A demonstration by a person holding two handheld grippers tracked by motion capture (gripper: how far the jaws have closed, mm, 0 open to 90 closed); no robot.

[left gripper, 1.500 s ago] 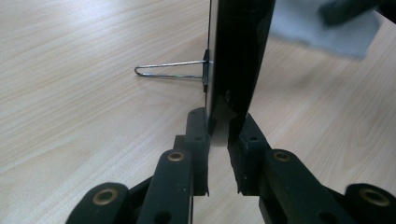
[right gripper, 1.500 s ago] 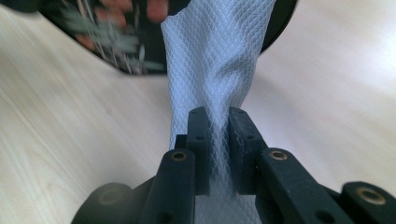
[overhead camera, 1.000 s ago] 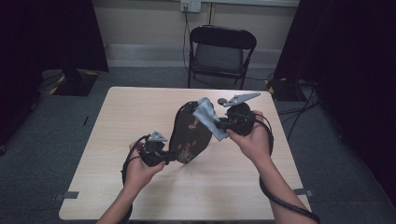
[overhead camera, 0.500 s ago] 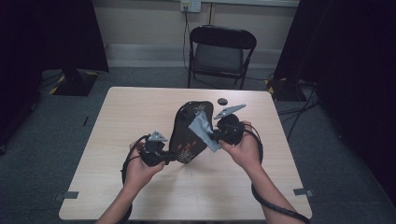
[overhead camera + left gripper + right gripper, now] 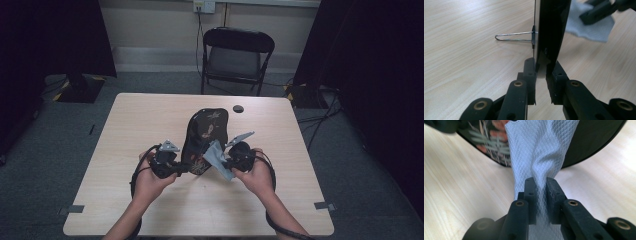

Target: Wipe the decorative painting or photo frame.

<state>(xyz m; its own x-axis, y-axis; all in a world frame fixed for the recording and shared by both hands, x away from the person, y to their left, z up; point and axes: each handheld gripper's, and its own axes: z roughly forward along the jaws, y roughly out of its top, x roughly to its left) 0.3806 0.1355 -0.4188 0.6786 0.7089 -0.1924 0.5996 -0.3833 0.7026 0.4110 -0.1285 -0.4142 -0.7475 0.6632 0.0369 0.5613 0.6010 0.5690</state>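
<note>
Now I read no lettering; my left gripper [image 5: 541, 75] pinches the floral tray's [image 5: 205, 135] rim, my right gripper [image 5: 541, 185] clamps the grey cloth [image 5: 539, 150].

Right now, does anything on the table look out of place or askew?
Nothing looks damaged or spilled. The black floral plaque stands on edge rather than lying flat, but the left tongs grip its rim while the right tongs hold a grey cloth against it. A small dark disc lies apart near the table's far edge.

Small dark disc [image 5: 238, 108], perhaps a cap.
</note>
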